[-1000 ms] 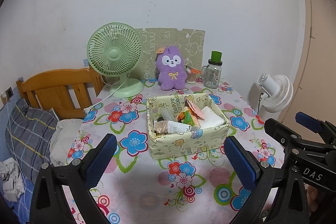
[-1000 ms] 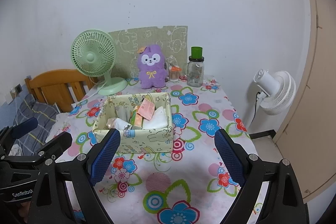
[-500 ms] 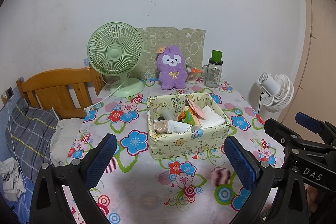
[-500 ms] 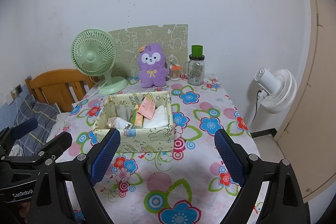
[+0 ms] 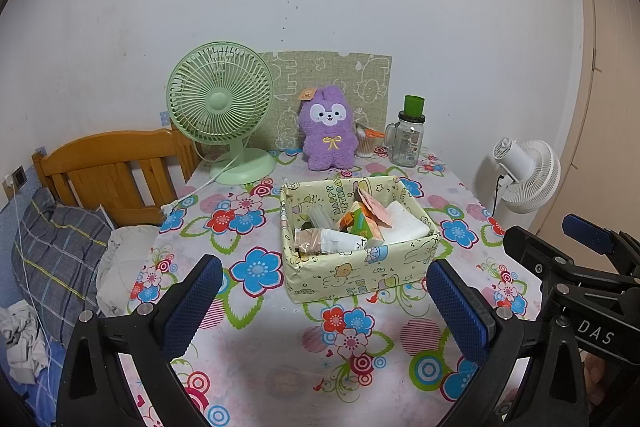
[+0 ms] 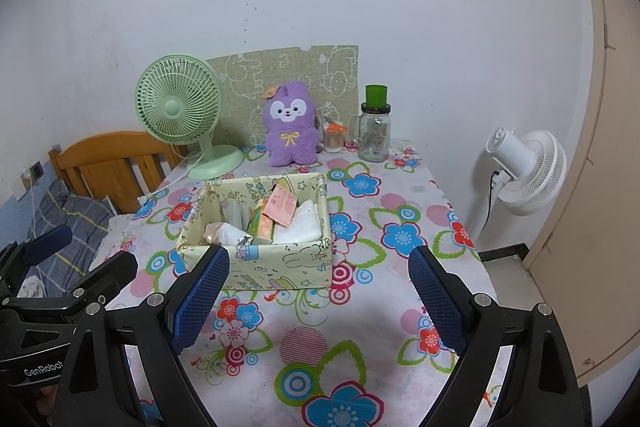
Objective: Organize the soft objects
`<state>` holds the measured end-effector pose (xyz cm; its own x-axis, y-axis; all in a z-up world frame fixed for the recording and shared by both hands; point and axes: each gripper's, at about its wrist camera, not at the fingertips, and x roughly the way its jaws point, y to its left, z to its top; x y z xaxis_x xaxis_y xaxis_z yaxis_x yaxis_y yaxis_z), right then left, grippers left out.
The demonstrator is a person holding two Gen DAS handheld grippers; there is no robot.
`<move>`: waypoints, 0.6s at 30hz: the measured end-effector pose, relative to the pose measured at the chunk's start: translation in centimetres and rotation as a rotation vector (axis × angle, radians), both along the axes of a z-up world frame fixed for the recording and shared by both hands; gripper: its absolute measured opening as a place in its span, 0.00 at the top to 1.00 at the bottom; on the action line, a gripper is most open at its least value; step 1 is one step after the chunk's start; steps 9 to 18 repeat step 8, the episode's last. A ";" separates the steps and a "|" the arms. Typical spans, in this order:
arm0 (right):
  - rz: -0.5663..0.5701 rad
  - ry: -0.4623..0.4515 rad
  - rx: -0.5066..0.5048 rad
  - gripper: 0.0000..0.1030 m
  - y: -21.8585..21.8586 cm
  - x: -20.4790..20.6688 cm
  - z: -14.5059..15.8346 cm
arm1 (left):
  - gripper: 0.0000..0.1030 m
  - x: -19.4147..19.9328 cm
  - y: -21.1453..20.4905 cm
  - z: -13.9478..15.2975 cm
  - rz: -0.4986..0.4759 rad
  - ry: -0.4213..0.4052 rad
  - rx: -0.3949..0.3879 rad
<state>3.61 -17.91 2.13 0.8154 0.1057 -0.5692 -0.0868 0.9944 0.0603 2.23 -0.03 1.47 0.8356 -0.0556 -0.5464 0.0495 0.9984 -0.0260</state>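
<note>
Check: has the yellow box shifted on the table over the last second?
No. The yellow box sits on the same flower prints and equally far from the purple plush toy.

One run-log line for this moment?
left claw: open, empty | right claw: open, empty | plush: upright behind box | phase: pre-grasp

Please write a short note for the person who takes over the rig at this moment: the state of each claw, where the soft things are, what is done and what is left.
Left claw: open, empty, above the near part of the flowered table.
Right claw: open, empty, beside it, just in front of the box.
Purple plush toy: upright at the back of the table, between the green fan and the glass jar, apart from the box.
Patterned box: mid-table, already holding white folded cloth and packets.
Done: nothing grasped yet.
Left: probably pick up the plush and place it; the box looks rather full.
</note>
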 end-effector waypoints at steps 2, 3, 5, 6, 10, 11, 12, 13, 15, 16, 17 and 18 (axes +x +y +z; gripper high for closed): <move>0.001 0.001 0.000 0.10 0.0 0.0 0.0 | 0.00 0.0 0.0 0.0 -0.001 0.000 0.000; 0.001 0.002 0.000 0.10 0.0 0.1 0.0 | 0.00 0.0 0.0 0.0 -0.001 0.001 0.001; 0.000 0.003 0.002 0.10 0.0 0.0 0.0 | 0.00 0.0 0.0 0.0 0.001 0.001 0.002; 0.000 0.003 0.002 0.10 0.1 0.0 0.0 | 0.00 0.0 0.1 0.0 0.001 0.002 0.002; 0.001 0.002 0.001 0.10 0.0 0.0 0.0 | 0.00 0.0 0.1 -0.1 0.001 0.002 0.002; 0.001 0.002 0.001 0.10 0.0 0.0 0.0 | 0.00 0.0 0.1 -0.1 0.001 0.002 0.002; 0.001 0.002 0.001 0.10 0.0 0.0 0.0 | 0.00 0.0 0.1 -0.1 0.001 0.002 0.002; 0.001 0.002 0.001 0.10 0.0 0.0 0.0 | 0.00 0.0 0.1 -0.1 0.001 0.002 0.002; 0.001 0.002 0.001 0.10 0.0 0.0 0.0 | 0.00 0.0 0.1 -0.1 0.001 0.002 0.002; 0.001 0.002 0.001 0.10 0.0 0.0 0.0 | 0.00 0.0 0.1 -0.1 0.001 0.002 0.002; 0.001 0.002 0.001 0.10 0.0 0.0 0.0 | 0.00 0.0 0.1 -0.1 0.001 0.002 0.002; 0.001 0.002 0.001 0.10 0.0 0.0 0.0 | 0.00 0.0 0.1 -0.1 0.001 0.002 0.002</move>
